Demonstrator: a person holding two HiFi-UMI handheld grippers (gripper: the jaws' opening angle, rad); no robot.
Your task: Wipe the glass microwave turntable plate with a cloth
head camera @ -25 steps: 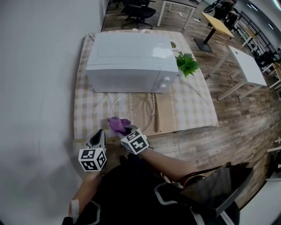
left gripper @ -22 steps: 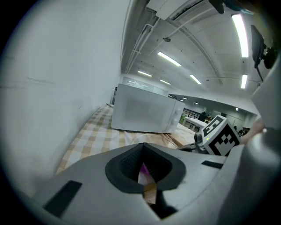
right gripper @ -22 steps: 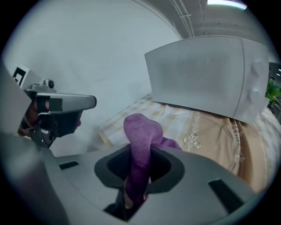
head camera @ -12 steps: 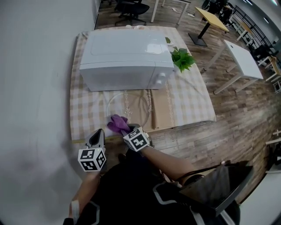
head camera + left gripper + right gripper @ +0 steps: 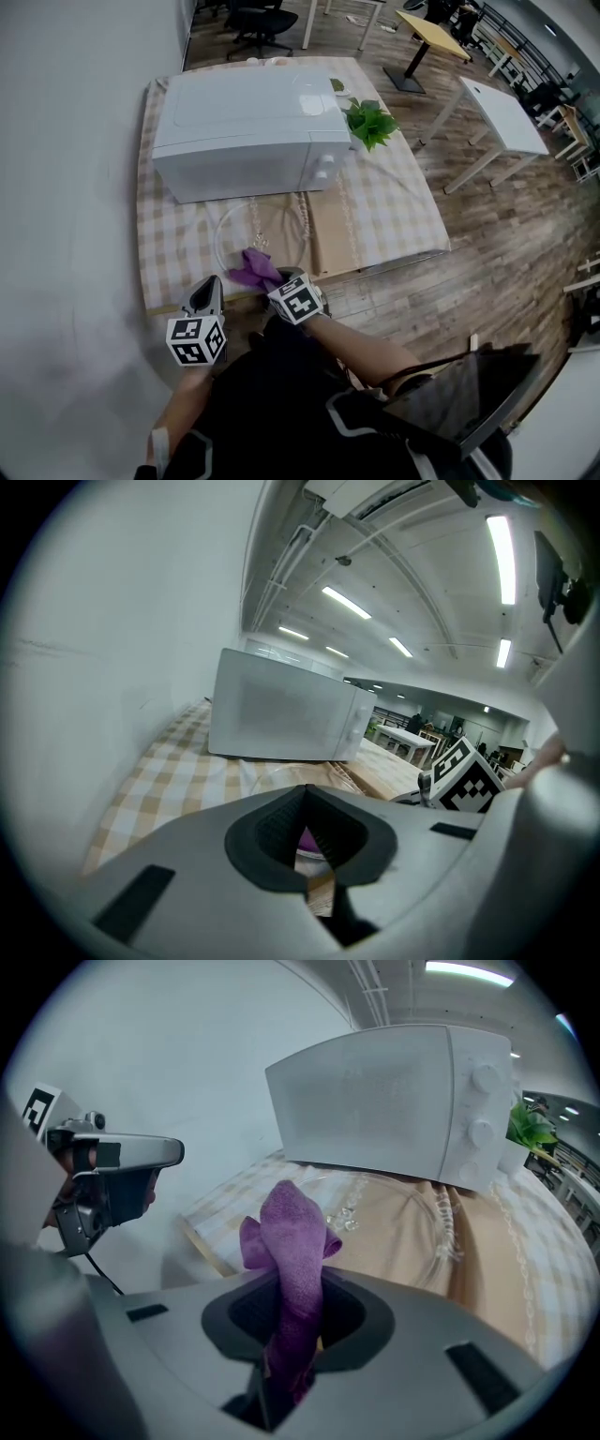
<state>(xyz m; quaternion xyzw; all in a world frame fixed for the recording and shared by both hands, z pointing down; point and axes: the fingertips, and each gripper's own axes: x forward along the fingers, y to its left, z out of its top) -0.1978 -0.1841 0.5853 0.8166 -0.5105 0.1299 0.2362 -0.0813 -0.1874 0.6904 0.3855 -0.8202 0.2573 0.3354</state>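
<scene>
Purple cloth [image 5: 251, 271] pinched by right gripper [image 5: 274, 279] fingers (near glass plate [image 5: 272, 223]), left gripper [image 5: 208, 287] fingers together

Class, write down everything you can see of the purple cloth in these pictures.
The purple cloth looks like soft, napped terry. It is bunched and pinched between the fingers of the right gripper, which is shut on it. A rumpled tuft stands up past them, with small flaps at each side. In the head view it lies over the near rim of the glass turntable plate, before the microwave. Whether it touches the glass cannot be told.
</scene>
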